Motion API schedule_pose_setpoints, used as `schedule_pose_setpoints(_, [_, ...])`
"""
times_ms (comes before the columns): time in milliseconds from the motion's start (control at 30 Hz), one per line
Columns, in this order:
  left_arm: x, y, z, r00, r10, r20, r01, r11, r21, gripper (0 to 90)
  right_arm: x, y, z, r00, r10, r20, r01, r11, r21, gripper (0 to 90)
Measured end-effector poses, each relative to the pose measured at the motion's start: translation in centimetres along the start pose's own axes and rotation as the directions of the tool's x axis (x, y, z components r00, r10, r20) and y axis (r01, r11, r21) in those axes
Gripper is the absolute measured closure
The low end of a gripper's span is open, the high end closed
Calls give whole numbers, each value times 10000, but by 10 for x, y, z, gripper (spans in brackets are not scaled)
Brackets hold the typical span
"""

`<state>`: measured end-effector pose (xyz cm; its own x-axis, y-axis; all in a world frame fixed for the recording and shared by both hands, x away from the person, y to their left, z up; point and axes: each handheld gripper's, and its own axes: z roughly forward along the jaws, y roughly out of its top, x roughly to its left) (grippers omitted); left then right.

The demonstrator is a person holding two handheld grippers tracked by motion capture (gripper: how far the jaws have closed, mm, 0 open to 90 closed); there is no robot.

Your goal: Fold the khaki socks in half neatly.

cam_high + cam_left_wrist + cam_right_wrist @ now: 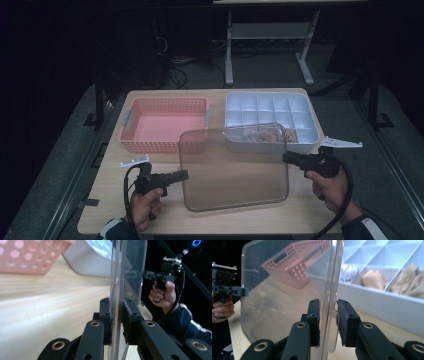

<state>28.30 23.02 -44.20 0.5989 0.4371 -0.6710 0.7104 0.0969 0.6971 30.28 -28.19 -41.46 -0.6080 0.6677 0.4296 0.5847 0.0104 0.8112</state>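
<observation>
Above the wooden table point(115, 210), a clear plastic lid point(234, 167) was held between the two grippers, tilted so that its far edge stood in front of the near wall of the white divided box point(272, 121). The left gripper point(182, 175) was seen at the lid's left edge, gripped in a hand point(146, 206) coming in from the bottom of the high view. In the left gripper view the lid's edge point(117, 290) was seen running upright between the two padded jaws, and both pads were pressed against it. The right gripper point(287, 157) was placed at the lid's right edge. In the right gripper view the rim of the lid point(332, 290) was seen standing between the jaws; the left pad was laid against it, while a narrow gap seemed to be left at the right pad, so a firm clamp could not be confirmed there. A pink perforated basket point(162, 123) was set on the far left part of the table, just beside the white divided box. Some beige and pale cloth items point(374, 278) were seen lying in the near compartments of that box.
</observation>
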Motion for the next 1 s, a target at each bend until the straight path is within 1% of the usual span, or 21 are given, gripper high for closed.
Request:
schedule_pose_setpoints(67, [-1,6,3,10000,40,33,-40,10000,-69,790,1,6,-2,9998,-137,114,138,9999,-102,722])
schedule_pose_setpoints(133, [-4,14,6,9997,224,110,-223,9996,-149,790,1,13,-4,9995,-209,232,213,9996,-200,718])
schedule_pose_setpoints(167, [-5,18,8,9996,240,117,-238,9995,-208,790,1,19,-6,9992,-292,279,301,9991,-313,717])
schedule_pose_setpoints(200, [-6,22,10,9995,289,129,-287,9995,-146,790,1,23,-8,9989,-322,336,334,9988,-353,716])
schedule_pose_setpoints(233, [-6,22,10,9995,289,129,-287,9995,-146,788,1,27,-10,9985,-387,388,404,9983,-428,712])
schedule_pose_setpoints(267, [-8,30,18,9996,293,-13,-292,9992,260,783,1,31,-13,9978,-415,512,441,9978,-505,711])
schedule_pose_setpoints(333, [-10,36,24,9995,320,-42,-319,9990,323,778,0,36,-17,9969,-467,629,504,9970,-593,710])
schedule_pose_setpoints(367, [-12,40,28,9996,290,-52,-288,9987,428,776,-2,38,-19,9959,-482,764,534,9963,-680,707])
schedule_pose_setpoints(433, [-13,48,36,9993,363,-73,-360,9985,424,774,-5,43,-23,9954,-323,903,395,9962,-782,706])
schedule_pose_setpoints(500, [-16,57,43,9988,478,-144,-471,9978,456,772,-10,46,-28,9944,-275,1020,365,9956,-868,703])
schedule_pose_setpoints(533, [-17,61,47,9979,588,-256,-575,9970,509,770,-12,47,-29,9941,-152,1078,244,9961,-850,701])
schedule_pose_setpoints(567, [-18,66,51,9970,724,-268,-707,9958,584,769,-14,49,-30,9931,-47,1170,138,9969,-770,697])
schedule_pose_setpoints(600, [-20,71,54,9968,747,-275,-731,9959,539,769,-17,50,-31,9921,15,1258,84,9969,-783,695])
schedule_pose_setpoints(700, [-24,85,65,9959,893,-168,-883,9946,544,772,-24,57,-36,9874,170,1575,-42,9967,-812,682])
schedule_pose_setpoints(767, [-27,96,73,9946,1030,-132,-1021,9931,575,772,-28,62,-39,9860,226,1653,-79,9960,-890,681])
schedule_pose_setpoints(800, [-27,101,76,9947,1021,-81,-1015,9933,556,773,-29,64,-42,9845,296,1729,-135,9956,-932,680])
schedule_pose_setpoints(867, [-28,110,84,9944,1042,-158,-1032,9931,557,769,-32,69,-45,9816,318,1885,-136,9952,-971,679])
schedule_pose_setpoints(933, [-27,119,92,9952,977,-50,-971,9932,645,768,-35,75,-48,9787,264,2037,-66,9953,-971,675])
schedule_pose_setpoints(1000, [-28,130,101,9947,1004,-234,-981,9916,838,761,-40,82,-51,9770,389,2098,-186,9951,-975,676])
